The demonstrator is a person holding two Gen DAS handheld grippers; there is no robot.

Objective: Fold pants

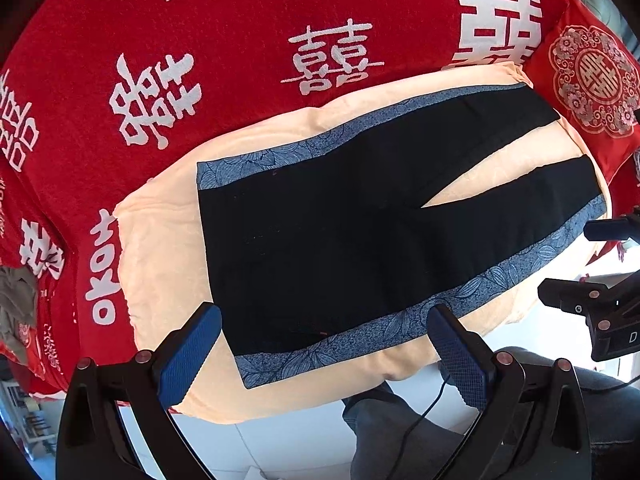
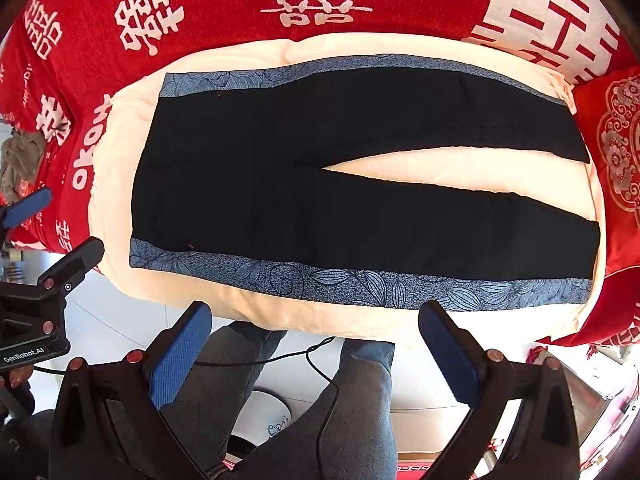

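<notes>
Black pants (image 2: 320,184) with blue floral side bands lie flat and unfolded, legs parted in a V, on a cream blanket (image 2: 256,308) atop the red bedspread (image 2: 224,12). A red embroidered cushion (image 2: 616,200) sits just beside the cuffs; a grey rag (image 2: 20,160) lies near the bed's edge beyond the waist. Your left tongs (image 1: 324,348) and right tongs (image 2: 316,348) hover released, holding nothing, at the near edge. A black cable (image 2: 320,368) crosses your jeans (image 2: 360,400) below.
</notes>
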